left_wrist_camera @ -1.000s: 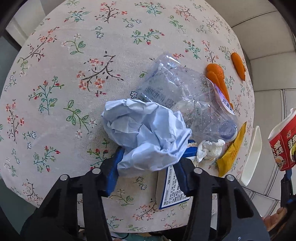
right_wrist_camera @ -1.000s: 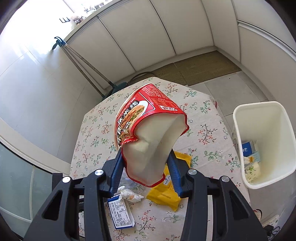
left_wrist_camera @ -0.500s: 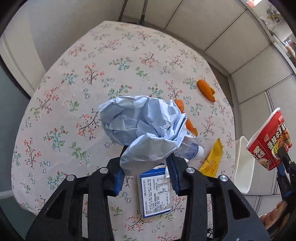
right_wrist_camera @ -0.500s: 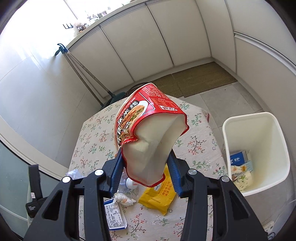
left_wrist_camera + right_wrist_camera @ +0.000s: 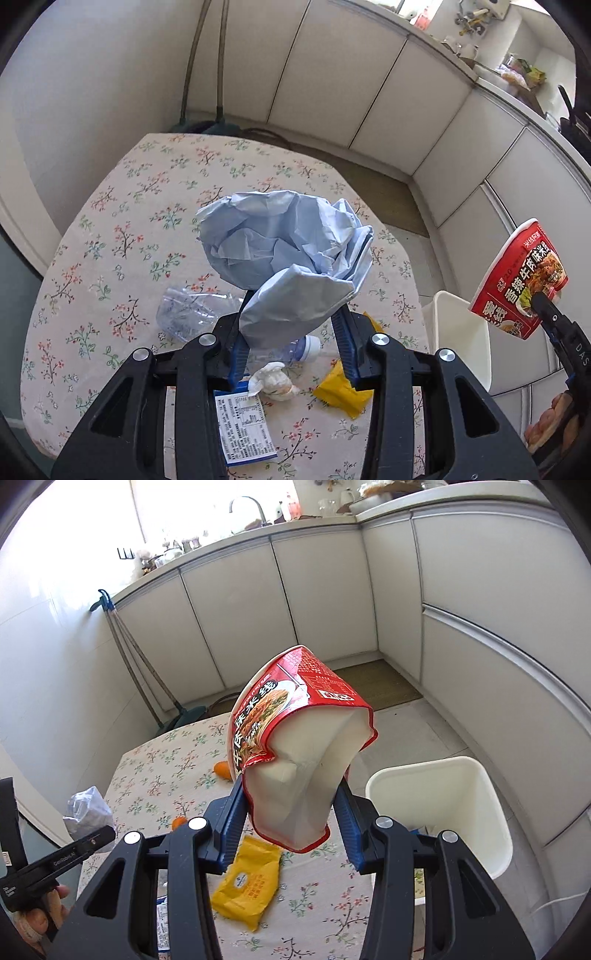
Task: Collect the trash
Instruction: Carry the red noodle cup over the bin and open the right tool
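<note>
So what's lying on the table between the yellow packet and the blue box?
A crumpled white tissue, seen in the left wrist view between the yellow packet and blue box.

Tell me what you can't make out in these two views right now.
- Bin contents: right view, noodle cup and right gripper cover its floor.
- Bottle: left view, blue paper wad hides its middle.
- Carton print: too small to read, half behind the left gripper.
- Yellow packet: left view, partly behind the jaws.

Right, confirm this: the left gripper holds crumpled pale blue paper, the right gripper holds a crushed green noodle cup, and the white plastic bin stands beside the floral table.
Wrong colour: the crushed noodle cup in the right gripper is red and white, as the right wrist view shows. The rest holds.
</note>
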A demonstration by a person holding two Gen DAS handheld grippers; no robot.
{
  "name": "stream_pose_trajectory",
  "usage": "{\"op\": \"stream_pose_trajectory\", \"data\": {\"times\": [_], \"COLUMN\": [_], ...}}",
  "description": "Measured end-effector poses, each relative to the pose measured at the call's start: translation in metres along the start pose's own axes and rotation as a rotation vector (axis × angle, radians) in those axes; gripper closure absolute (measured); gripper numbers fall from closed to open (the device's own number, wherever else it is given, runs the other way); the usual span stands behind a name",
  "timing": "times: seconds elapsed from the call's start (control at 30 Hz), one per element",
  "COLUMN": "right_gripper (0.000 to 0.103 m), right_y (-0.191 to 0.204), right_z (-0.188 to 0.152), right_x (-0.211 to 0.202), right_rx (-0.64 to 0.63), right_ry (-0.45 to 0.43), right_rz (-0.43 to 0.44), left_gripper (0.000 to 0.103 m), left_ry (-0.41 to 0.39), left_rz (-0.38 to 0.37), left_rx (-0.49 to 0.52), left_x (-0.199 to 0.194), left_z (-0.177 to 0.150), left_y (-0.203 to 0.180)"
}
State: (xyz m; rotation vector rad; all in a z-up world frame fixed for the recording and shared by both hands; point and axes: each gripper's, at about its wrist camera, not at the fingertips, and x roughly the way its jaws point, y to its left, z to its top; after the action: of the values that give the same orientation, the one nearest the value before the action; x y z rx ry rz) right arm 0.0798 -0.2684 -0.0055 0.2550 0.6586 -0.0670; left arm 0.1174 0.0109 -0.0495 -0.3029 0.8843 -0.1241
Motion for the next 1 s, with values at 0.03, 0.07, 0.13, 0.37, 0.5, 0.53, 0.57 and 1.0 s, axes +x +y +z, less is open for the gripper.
{"op": "stream_pose_trajectory", "data": {"times": [0.03,0.07,0.13,0.37,0.5,0.53,0.57,1.0], "right_gripper": [0.058,0.058,0.058,0.058,0.058,0.058,0.058,0.045], "right_y": [-0.005,-0.009,-0.018,-0.051,-0.083,-0.09,-0.097,-0.147], "right_z": [0.001,0.002,0.004,0.013,0.015,0.015,0.015,0.013], "right_x": [-0.002,-0.004,-0.008,-0.01,-0.005,-0.003,-0.002,0.007], "right_rx": [-0.001,-0.003,-0.004,-0.002,0.023,0.025,0.026,0.032], "right_ry": [-0.01,-0.021,-0.043,-0.079,-0.066,-0.062,-0.059,-0.022], "right_rz": [-0.015,-0.031,-0.059,-0.19,-0.288,-0.31,-0.334,-0.462], "left_gripper": [0.065,0.065,0.065,0.065,0.065,0.065,0.065,0.065], "left_ry": [-0.02,-0.037,-0.071,-0.122,-0.119,-0.117,-0.113,-0.13], "left_rz": [0.0,-0.001,-0.006,-0.021,-0.024,-0.027,-0.031,-0.093], "left_rx": [0.015,0.028,0.047,0.112,0.157,0.165,0.173,0.287], "left_x": [-0.003,-0.005,-0.01,-0.012,-0.002,0.0,0.003,0.022], "left_z": [-0.001,-0.001,-0.001,-0.006,-0.012,-0.014,-0.016,-0.033], "left_y": [-0.005,-0.01,-0.02,-0.048,-0.065,-0.069,-0.074,-0.155]}}
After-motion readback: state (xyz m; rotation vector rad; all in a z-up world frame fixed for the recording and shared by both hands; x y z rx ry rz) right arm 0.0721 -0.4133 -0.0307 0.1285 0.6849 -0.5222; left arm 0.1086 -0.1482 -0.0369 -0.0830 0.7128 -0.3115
